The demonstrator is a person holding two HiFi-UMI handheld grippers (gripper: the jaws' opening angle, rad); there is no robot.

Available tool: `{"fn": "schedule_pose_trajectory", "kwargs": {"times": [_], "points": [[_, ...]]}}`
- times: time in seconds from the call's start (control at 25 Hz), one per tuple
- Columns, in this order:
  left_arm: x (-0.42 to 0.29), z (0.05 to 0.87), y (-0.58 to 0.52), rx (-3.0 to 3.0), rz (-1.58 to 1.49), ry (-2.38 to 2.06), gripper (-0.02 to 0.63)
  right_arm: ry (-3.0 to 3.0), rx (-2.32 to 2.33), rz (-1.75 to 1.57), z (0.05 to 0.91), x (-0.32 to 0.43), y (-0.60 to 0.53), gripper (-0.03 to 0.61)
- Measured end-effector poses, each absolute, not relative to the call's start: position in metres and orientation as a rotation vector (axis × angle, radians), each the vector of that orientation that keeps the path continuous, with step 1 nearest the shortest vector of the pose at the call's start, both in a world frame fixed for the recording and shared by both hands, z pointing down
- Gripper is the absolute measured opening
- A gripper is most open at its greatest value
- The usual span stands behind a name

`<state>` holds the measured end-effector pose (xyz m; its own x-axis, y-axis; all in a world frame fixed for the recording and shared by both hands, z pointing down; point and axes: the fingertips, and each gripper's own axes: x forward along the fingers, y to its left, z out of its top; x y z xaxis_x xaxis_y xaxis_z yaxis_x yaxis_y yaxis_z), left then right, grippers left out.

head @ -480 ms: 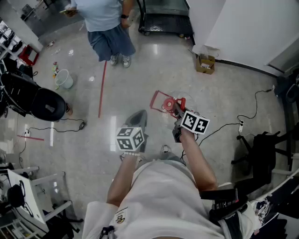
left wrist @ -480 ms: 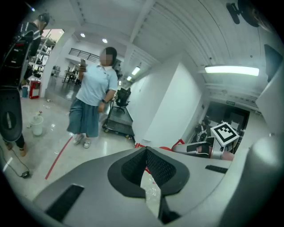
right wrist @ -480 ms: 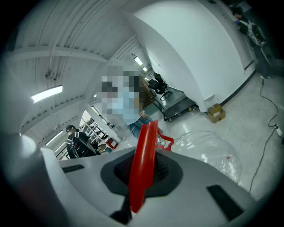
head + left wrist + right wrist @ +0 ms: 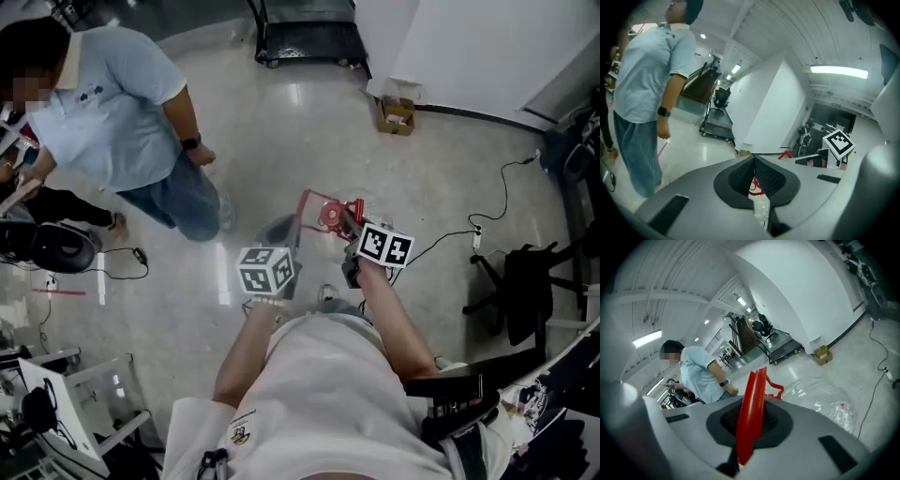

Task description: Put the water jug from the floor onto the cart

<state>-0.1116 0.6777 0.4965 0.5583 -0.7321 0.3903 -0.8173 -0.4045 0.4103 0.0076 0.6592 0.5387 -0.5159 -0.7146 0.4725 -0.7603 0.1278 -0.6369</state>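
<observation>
So right now the right gripper [image 4: 750,427] has its jaws clamped down on the red handle [image 4: 753,404] of the water jug [image 4: 820,401]. The handle sticks up thin and on edge between the pads, and the clear jug body bulges out just to the right of it. The left gripper [image 4: 757,180] has its jaws pulled in basically together, with only a thin slit left. A bit of clear plastic and a red ring show through that slit, but I honestly can't tell if the pads are biting on anything. From the head view the jug sits out over the open middle of the floor [image 4: 281,131], and I can't say whether it's touching it. It's well apart from the black cart [image 4: 305,37] at the far edge by the white wall. A person in a light blue shirt [image 4: 112,103] stands off to the left, and a small cardboard box [image 4: 396,114] sits against the wall.
</observation>
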Motion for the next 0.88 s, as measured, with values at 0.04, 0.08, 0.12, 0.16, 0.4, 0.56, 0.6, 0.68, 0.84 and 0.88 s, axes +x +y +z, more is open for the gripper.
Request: {"fn": "schedule_pose_trajectory", "kwargs": {"times": [0.04,0.08,0.12,0.16,0.4,0.56,0.6,0.68,0.84,0.88], "points": [[-0.111,0.497,0.678,2.227,0.195,-1.242,0.0,-2.323,1.509,1.363,0.539,0.007,0.659,0.015],[-0.111,0.497,0.678,2.224,0.192,-1.246,0.001,-2.327,1.499,1.363,0.539,0.006,0.659,0.015],[-0.112,0.497,0.679,2.219,0.189,-1.252,0.001,-2.333,1.488,1.364,0.539,0.004,0.659,0.015],[-0.113,0.497,0.68,2.214,0.187,-1.259,0.0,-2.341,1.477,1.367,0.539,0.003,0.658,0.015],[-0.124,0.501,0.679,2.182,0.184,-1.31,0.0,-2.383,1.397,1.372,0.538,-0.017,0.647,0.015],[-0.139,0.499,0.679,2.154,0.184,-1.358,0.0,-2.403,1.359,1.357,0.533,-0.033,0.642,0.015],[-0.146,0.499,0.678,2.148,0.182,-1.371,0.001,-2.409,1.349,1.35,0.532,-0.04,0.64,0.015],[-0.16,0.498,0.678,2.135,0.171,-1.392,0.0,-2.416,1.325,1.344,0.534,-0.057,0.638,0.015],[-0.17,0.496,0.681,2.124,0.156,-1.409,0.0,-2.414,1.286,1.331,0.536,-0.073,0.64,0.015],[-0.171,0.495,0.683,2.121,0.154,-1.414,0.001,-2.416,1.276,1.329,0.535,-0.075,0.64,0.015]]}}
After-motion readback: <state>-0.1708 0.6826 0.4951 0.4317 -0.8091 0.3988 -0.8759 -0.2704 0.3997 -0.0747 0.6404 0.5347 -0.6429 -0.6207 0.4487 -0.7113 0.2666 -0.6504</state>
